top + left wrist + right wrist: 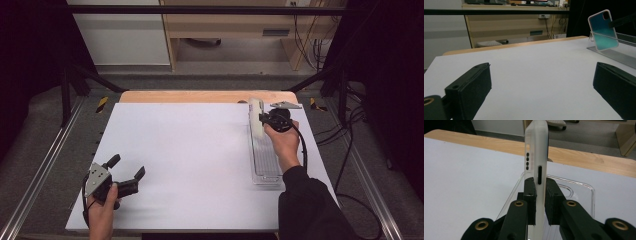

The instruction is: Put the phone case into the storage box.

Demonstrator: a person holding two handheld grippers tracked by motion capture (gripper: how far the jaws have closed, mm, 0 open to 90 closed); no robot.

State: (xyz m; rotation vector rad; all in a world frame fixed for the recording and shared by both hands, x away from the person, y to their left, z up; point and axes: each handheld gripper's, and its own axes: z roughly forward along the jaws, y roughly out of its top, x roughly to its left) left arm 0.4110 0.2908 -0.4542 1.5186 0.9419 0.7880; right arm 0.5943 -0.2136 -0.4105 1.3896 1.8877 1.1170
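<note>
A white-rimmed phone case [256, 119] with a teal inside [603, 30] stands on edge at the far right of the table. My right gripper [263, 119] is shut on it, and both pads press the case's side [536, 150] in the right gripper view [539, 185]. The case sits over the far end of a long clear plastic tray [265, 167], whose rim [585, 187] lies just behind the jaws. Whether the case touches the tray I cannot tell. My left gripper [128, 165] rests near the front left corner, open, with bare table between its jaws [541, 68].
A white sheet [190, 150] covers the table, with a wooden edge [200, 96] at the far side. Metal frame rails [45, 165] run along both sides. Cables [350, 125] hang off to the right. A cabinet and shelf [225, 25] stand beyond the table.
</note>
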